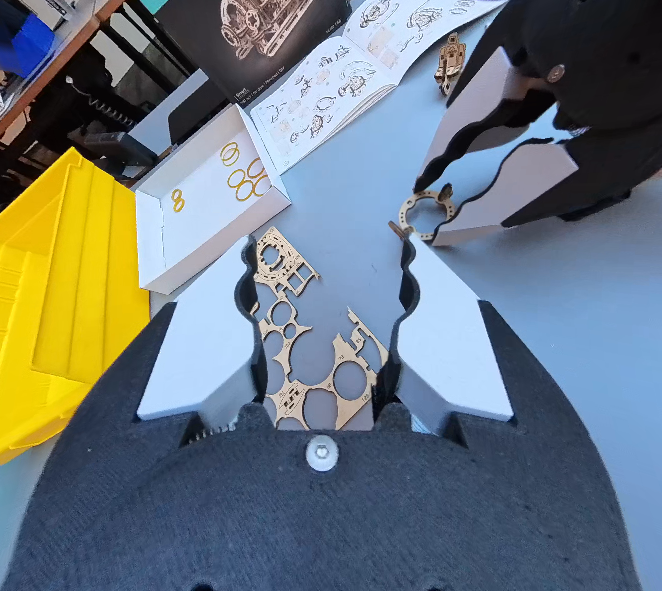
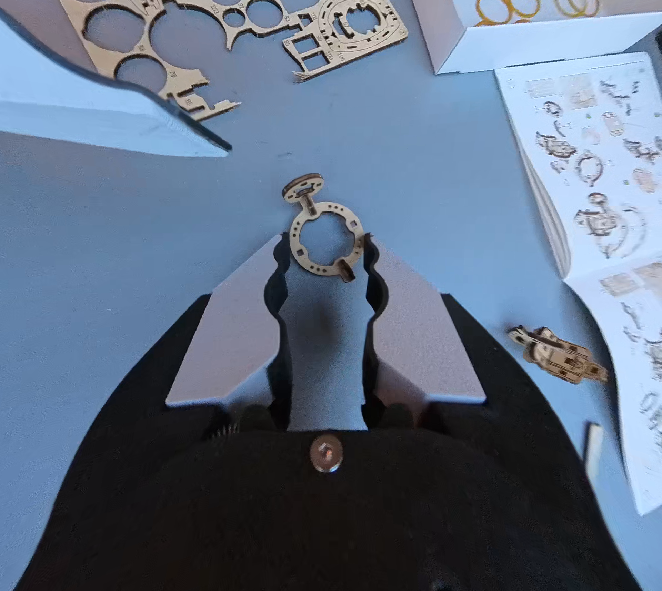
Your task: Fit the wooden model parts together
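The wooden ring part [image 2: 326, 241] is seen lying on the grey table [image 2: 107, 251], a small disc on a peg fixed at its far edge and two short tabs standing up from its rim. It is bracketed by the right gripper [image 2: 326, 244], whose fingers [image 2: 283, 251] are set on either side of the ring, the dark pads at or almost at its rim; whether it is actually clamped cannot be told from these views. In the left wrist view the same ring [image 1: 426, 211] is caught between those tips, low on the table.

The left gripper [image 1: 327, 251] is held with its fingers [image 1: 247, 272] spread wide and nothing between them. Beneath it the punched-out plywood sheet [image 1: 315, 351] is laid flat, most of its round parts already gone.

Farther off, a white tray [image 1: 157, 262] with yellow rubber bands [image 1: 247, 179] is seen beside a yellow bin [image 1: 53, 287]. An open instruction booklet [image 1: 358, 72] is spread near the kit box [image 1: 250, 7], and a small assembled wooden piece [image 2: 559, 355] is left just beside the booklet.
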Available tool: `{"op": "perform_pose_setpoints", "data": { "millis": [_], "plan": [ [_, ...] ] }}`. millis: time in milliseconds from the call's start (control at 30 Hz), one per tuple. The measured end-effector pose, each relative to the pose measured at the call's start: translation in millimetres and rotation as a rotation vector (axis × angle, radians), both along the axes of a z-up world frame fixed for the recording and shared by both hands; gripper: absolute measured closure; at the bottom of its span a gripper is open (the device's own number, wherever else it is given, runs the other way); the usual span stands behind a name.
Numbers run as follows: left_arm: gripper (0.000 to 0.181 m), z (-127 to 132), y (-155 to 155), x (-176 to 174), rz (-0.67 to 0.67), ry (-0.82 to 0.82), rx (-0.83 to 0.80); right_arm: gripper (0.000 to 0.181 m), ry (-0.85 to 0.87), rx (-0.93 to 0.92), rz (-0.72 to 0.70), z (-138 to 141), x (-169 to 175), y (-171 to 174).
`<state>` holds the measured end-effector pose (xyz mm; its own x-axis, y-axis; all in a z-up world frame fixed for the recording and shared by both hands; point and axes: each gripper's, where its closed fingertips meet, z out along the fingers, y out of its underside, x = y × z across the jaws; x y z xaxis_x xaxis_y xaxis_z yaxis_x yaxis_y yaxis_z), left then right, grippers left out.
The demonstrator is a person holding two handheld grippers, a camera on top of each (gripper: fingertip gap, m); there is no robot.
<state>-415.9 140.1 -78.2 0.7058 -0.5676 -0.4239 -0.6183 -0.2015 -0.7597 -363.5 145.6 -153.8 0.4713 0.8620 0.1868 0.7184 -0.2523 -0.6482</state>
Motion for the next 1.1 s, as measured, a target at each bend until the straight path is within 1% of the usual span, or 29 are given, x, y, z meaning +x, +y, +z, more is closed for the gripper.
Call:
{"op": "perform_pose_setpoints", "data": {
  "millis": [33, 100, 167, 300, 467, 567, 800, 1000, 1100],
  "plan": [
    [0.101, 1, -2, 2, -0.010, -0.021, -0.010, 0.141, -0.019, 0.072, -0.009, 5, 5, 4],
    [0.100, 1, -11, 15, -0.061, -0.109, -0.073, 0.141, -0.030, 0.224, 0.004, 20, 9, 9],
    [0.098, 2, -17, 26, -0.103, -0.152, -0.107, 0.141, 0.010, 0.295, 0.039, 31, 4, 6],
    [0.092, 2, -20, 40, -0.193, -0.052, -0.061, 0.141, 0.055, 0.300, 0.052, 36, 1, 6],
    [0.089, 10, -26, 61, -0.251, -0.018, -0.035, 0.141, 0.029, 0.296, 0.088, 27, -1, 3],
    [0.089, 12, -26, 64, -0.253, -0.008, -0.022, 0.141, 0.027, 0.293, 0.091, 24, 0, 3],
    [0.089, 6, -28, 63, -0.249, -0.016, -0.058, 0.141, 0.035, 0.290, 0.092, 26, 1, 3],
    [0.090, 1, -21, 51, -0.196, 0.011, -0.076, 0.141, 0.025, 0.311, 0.094, 28, 2, 3],
    [0.090, -1, -22, 50, -0.199, 0.008, -0.088, 0.141, 0.011, 0.312, 0.085, 27, 5, 5]
  ]
}}
